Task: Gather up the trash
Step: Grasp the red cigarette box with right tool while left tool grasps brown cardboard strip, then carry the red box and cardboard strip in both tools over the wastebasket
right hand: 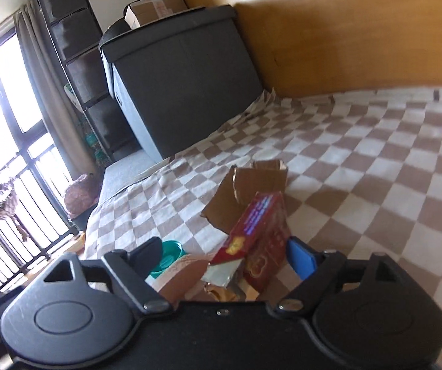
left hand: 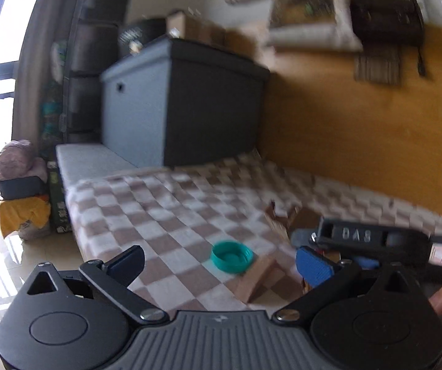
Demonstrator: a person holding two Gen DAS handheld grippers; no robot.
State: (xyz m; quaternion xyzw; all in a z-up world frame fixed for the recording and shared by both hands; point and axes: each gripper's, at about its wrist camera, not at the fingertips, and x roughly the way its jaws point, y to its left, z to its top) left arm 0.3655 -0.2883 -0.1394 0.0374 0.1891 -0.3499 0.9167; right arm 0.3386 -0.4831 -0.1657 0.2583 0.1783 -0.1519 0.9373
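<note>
Left gripper (left hand: 221,266) wide, empty; teal cap (left hand: 232,256) between fingers. Right gripper (right hand: 225,254) wide around red box (right hand: 253,240), no contact visible. Open blanket (right hand: 375,160) at 2 o'clock; bed edge at 9, floor seen only in left view.

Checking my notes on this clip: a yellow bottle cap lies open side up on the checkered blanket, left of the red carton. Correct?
Not quite: the cap is teal, not yellow, as the left wrist view shows. It does lie open side up on the checkered blanket, left of the red carton.
</note>
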